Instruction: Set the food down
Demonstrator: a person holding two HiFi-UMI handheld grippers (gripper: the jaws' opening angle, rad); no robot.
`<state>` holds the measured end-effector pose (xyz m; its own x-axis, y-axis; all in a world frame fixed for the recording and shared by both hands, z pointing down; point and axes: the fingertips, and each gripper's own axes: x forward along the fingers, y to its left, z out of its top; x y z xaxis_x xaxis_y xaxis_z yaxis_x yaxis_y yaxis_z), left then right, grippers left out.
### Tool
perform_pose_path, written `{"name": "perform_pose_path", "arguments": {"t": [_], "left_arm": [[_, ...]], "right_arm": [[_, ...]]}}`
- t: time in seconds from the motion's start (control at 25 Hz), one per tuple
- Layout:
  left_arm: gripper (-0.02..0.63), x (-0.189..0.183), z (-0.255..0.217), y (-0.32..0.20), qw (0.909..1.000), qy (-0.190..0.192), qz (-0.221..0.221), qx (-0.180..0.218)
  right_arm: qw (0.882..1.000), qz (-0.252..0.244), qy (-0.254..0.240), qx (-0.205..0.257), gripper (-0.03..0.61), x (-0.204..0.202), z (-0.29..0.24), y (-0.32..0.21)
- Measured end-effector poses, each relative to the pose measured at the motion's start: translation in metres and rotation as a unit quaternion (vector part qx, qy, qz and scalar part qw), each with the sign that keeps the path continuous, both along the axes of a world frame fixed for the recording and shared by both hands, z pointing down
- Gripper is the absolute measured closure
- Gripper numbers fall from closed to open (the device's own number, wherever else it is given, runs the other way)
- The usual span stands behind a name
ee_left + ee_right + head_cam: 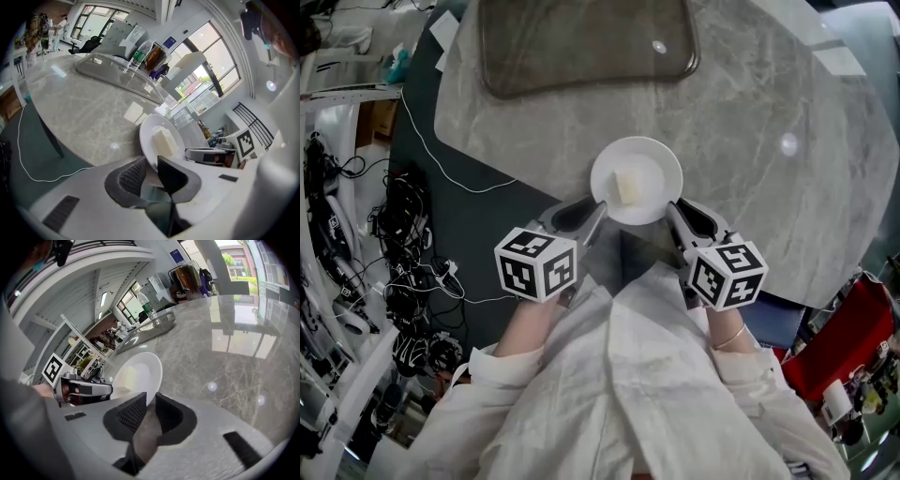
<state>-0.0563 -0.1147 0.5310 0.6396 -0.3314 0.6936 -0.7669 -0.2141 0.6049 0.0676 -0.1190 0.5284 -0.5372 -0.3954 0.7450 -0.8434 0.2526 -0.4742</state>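
Note:
A white plate (652,167) with a pale block of food (628,187) on it lies at the near edge of the grey marble table (750,112). My left gripper (598,208) is shut on the plate's left near rim and my right gripper (673,208) on its right near rim. In the left gripper view the plate (149,133) with the food (164,142) runs down between the pads of the left gripper (151,164). In the right gripper view the plate (143,369) does the same at the right gripper (150,401). Whether the plate rests on the table or hangs just above it, I cannot tell.
A brownish translucent tray (581,42) lies at the table's far side. Bottles (140,54) stand behind it. Cables (403,272) and a white cord (441,159) cover the dark floor to the left. A red object (848,328) stands low at the right.

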Motion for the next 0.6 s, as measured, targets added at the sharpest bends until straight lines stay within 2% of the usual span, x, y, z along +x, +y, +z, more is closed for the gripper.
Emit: {"name": "perform_pose_path", "arguments": {"t": [0.6], "left_arm": [[0.532, -0.002, -0.025, -0.006, 0.999, -0.008, -0.027, 0.036]], "right_arm": [[0.999, -0.032, -0.017, 0.033, 0.526, -0.002, -0.025, -0.014]]}}
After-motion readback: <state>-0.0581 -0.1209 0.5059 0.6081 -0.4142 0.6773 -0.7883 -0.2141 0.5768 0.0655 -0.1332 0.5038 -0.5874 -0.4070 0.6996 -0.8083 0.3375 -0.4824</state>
